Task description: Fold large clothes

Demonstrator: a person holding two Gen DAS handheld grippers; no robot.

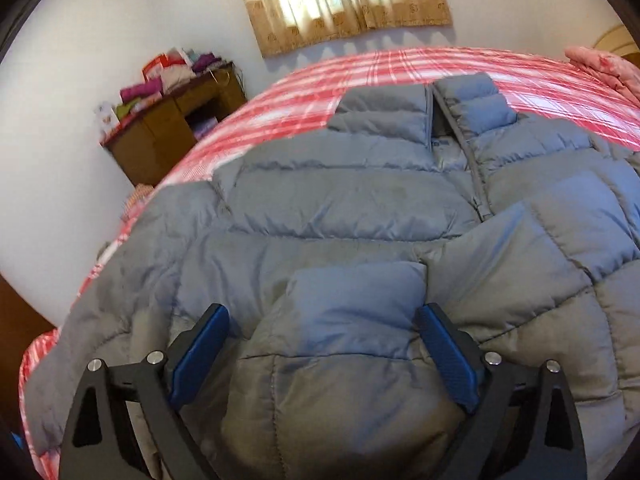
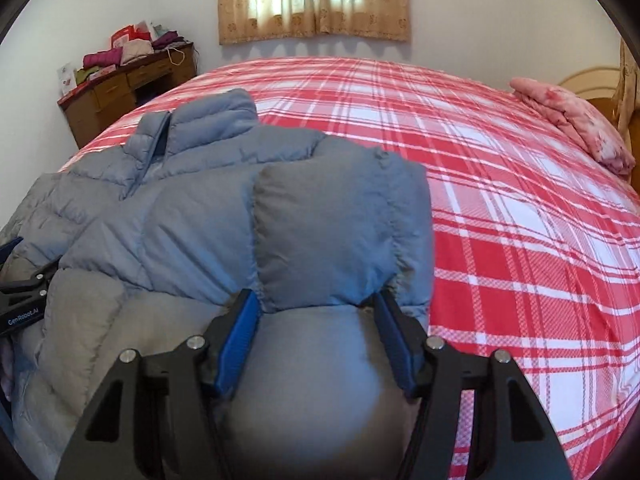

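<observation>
A grey-blue puffer jacket [image 1: 360, 200] lies front up on the red plaid bed [image 1: 440, 68], collar toward the far wall, zip partly open. My left gripper [image 1: 322, 312] is open with the jacket's folded-in part bulging between its blue pads [image 1: 200, 356]. In the right wrist view the jacket [image 2: 192, 216] lies at the left, its right side folded over. My right gripper [image 2: 316, 300] has its jaws on either side of a thick fold of the jacket, blue pads [image 2: 238, 340] pressing its sides. The left gripper's body [image 2: 24, 300] shows at the left edge.
A wooden desk [image 2: 120, 88] piled with folded clothes stands against the far-left wall. A folded pink quilt [image 2: 576, 120] lies at the bed's far right by a wooden headboard [image 2: 600, 96]. A curtained window [image 2: 314, 0] is on the far wall. Bare plaid sheet [image 2: 520, 240] spreads right of the jacket.
</observation>
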